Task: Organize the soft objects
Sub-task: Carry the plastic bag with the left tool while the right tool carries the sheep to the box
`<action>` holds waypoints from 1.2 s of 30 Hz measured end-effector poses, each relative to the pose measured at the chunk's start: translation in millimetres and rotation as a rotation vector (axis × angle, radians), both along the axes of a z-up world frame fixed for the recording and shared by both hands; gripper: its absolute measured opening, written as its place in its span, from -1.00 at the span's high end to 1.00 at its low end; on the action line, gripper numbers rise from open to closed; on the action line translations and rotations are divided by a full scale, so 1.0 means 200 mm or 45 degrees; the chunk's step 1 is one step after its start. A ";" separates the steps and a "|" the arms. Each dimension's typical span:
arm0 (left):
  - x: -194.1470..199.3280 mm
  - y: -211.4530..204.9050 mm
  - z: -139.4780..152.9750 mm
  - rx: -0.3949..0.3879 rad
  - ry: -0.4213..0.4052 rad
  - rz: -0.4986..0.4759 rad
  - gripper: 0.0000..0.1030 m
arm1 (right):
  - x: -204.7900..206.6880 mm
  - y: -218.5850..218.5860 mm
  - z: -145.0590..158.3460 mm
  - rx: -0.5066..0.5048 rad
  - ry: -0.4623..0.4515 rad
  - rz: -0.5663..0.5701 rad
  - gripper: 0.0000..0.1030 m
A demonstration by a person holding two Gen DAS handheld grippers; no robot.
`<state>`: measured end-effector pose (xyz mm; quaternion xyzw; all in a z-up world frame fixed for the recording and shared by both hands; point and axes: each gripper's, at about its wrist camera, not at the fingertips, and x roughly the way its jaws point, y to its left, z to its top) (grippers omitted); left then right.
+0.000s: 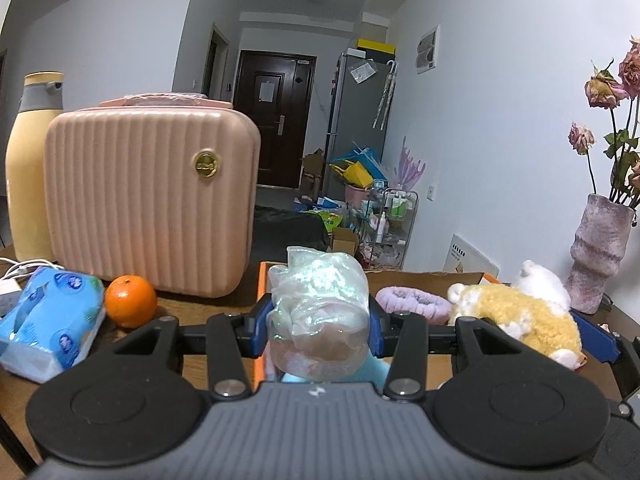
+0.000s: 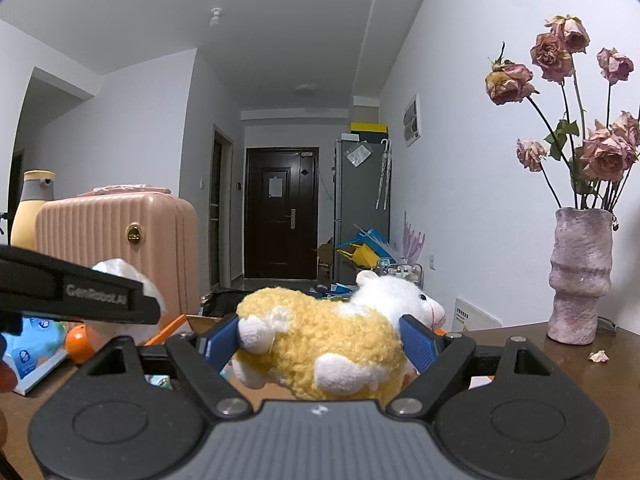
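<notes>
My left gripper (image 1: 318, 320) is shut on a soft toy wrapped in a clear plastic bag (image 1: 320, 308), with light blue plush showing under it, held above the left end of an orange-rimmed cardboard box (image 1: 424, 278). A purple fluffy ring (image 1: 414, 300) lies in the box. My right gripper (image 2: 320, 338) is shut on a yellow and white plush sheep (image 2: 332, 344), held above the table; the sheep also shows in the left wrist view (image 1: 516, 312). The left gripper's body (image 2: 80, 296) crosses the left of the right wrist view.
A pink ribbed case (image 1: 152, 200) and a yellow bottle (image 1: 30, 160) stand at the back left. An orange (image 1: 130, 300) and a blue tissue pack (image 1: 48, 320) lie in front of them. A pink vase of dried roses (image 2: 580, 272) stands at the right.
</notes>
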<state>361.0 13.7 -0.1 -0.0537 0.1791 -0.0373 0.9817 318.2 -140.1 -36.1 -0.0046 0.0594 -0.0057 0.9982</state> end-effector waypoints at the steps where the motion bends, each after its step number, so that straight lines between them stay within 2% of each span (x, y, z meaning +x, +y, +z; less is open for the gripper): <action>1: 0.01 -0.01 0.00 0.001 -0.002 -0.001 0.10 | 0.01 0.00 0.00 -0.001 0.000 0.001 -0.63; 25: 0.34 -0.13 -0.06 -0.002 0.032 0.009 0.10 | 0.23 -0.03 -0.03 -0.024 0.047 -0.035 -0.63; 36: 0.40 -0.16 -0.09 0.029 0.065 0.017 0.10 | 0.30 -0.02 -0.07 -0.044 0.091 -0.025 -0.64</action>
